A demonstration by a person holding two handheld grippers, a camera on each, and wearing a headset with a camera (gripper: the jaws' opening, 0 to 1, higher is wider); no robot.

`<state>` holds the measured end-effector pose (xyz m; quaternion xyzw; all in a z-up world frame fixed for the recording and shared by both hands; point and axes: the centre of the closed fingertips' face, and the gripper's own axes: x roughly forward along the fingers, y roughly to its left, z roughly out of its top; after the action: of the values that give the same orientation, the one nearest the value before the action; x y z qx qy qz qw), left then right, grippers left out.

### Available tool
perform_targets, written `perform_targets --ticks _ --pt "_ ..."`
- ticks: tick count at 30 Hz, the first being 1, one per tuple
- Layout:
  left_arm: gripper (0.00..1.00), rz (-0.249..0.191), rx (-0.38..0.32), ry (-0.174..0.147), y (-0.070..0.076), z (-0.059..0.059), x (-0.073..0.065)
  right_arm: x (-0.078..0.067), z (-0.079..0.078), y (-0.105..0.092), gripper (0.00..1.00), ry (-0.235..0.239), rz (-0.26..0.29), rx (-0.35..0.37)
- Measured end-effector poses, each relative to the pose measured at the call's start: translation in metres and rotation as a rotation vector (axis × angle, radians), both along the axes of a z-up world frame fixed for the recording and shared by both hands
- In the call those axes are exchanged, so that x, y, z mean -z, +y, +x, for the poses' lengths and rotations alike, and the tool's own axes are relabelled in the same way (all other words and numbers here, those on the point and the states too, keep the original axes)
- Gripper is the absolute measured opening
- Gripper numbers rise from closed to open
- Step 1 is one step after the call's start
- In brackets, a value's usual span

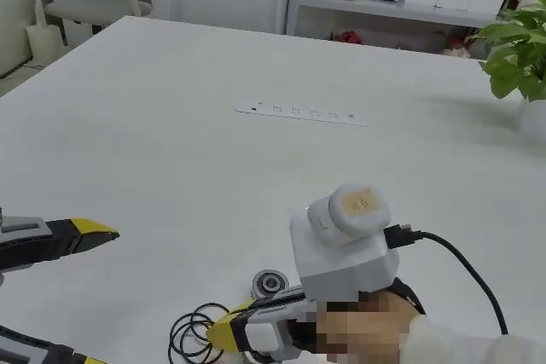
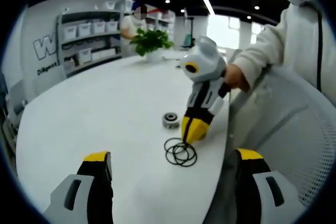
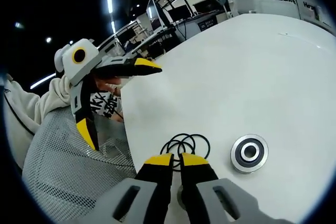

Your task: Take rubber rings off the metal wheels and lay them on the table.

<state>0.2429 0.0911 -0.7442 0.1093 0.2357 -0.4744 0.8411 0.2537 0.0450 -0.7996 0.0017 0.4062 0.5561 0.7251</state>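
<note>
The right gripper (image 3: 176, 160), jaws almost closed, touches the rubber rings (image 3: 185, 142) on the table (image 1: 213, 168), grip unclear. The metal wheel (image 3: 250, 153) sits just beside, nearer it than the wide-open, empty left gripper (image 2: 173, 157)

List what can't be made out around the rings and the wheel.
- Ring count: the rubber rings overlap in one pile, in every view.
- Whether the right tool pinches a ring: its own tips cover the spot, right gripper view.
- Whether the metal wheel carries a ring: too small, all views.
</note>
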Motion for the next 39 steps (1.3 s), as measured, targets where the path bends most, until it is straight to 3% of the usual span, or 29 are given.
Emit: perform_targets --ticks 11,15,25,39 --pt "0.99 0.002 0.003 0.003 0.0 -0.001 0.001 -0.008 0.01 -0.004 0.05 -0.034 0.015 0.022" --pt "0.99 0.001 0.002 0.003 0.0 0.0 0.001 -0.018 0.018 -0.005 0.09 -0.044 0.052 0.044" --pt "1.0 -0.002 0.003 0.004 0.0 -0.001 0.0 -0.046 0.034 -0.01 0.24 -0.141 0.112 0.066" --pt "1.0 -0.003 0.003 0.008 0.0 -0.001 0.001 -0.075 0.042 -0.015 0.52 -0.33 0.127 0.014"
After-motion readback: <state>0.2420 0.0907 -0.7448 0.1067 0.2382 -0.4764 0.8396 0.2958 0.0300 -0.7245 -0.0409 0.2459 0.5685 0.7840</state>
